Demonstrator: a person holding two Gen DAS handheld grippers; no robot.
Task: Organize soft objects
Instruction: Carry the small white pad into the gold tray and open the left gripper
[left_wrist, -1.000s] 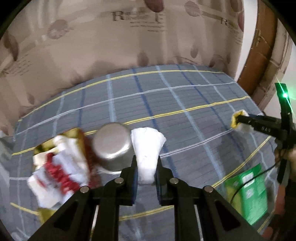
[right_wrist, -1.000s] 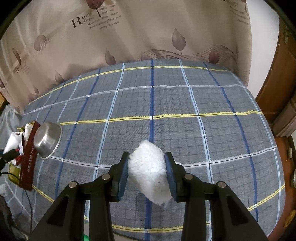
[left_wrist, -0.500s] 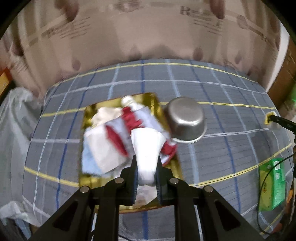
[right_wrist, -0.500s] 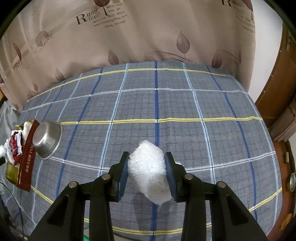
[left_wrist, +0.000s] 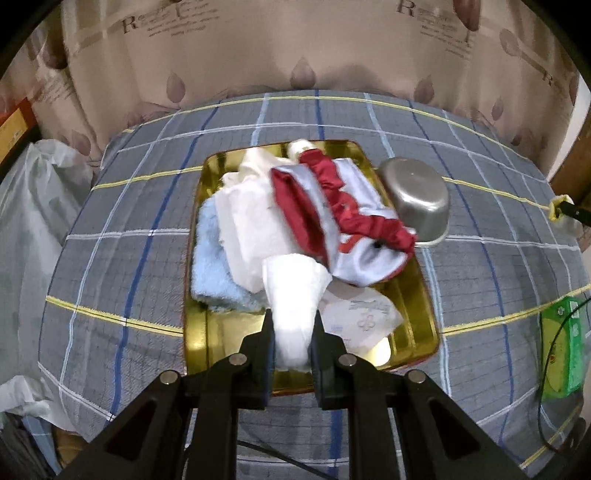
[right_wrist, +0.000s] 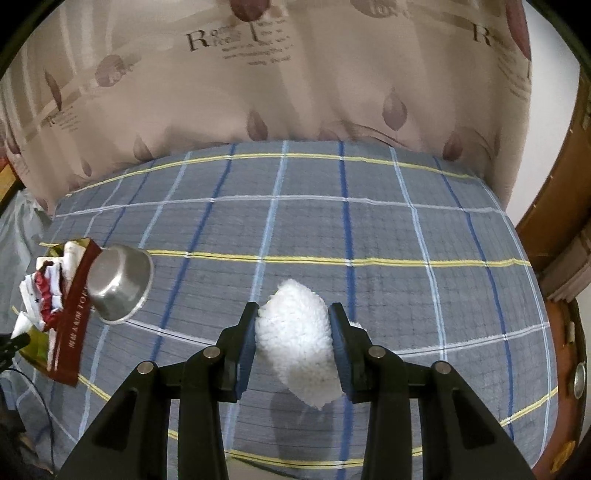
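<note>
Left wrist: claw (left_wrist: 291, 345) with white cloth (left_wrist: 293, 295) over gold tray's (left_wrist: 417, 295) near edge.

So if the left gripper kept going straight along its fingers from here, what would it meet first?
Most likely the pile of soft items in the gold tray. The left gripper, shut on a white cloth, points at the pale blue towel and white fabric. Depth is unclear.
</note>
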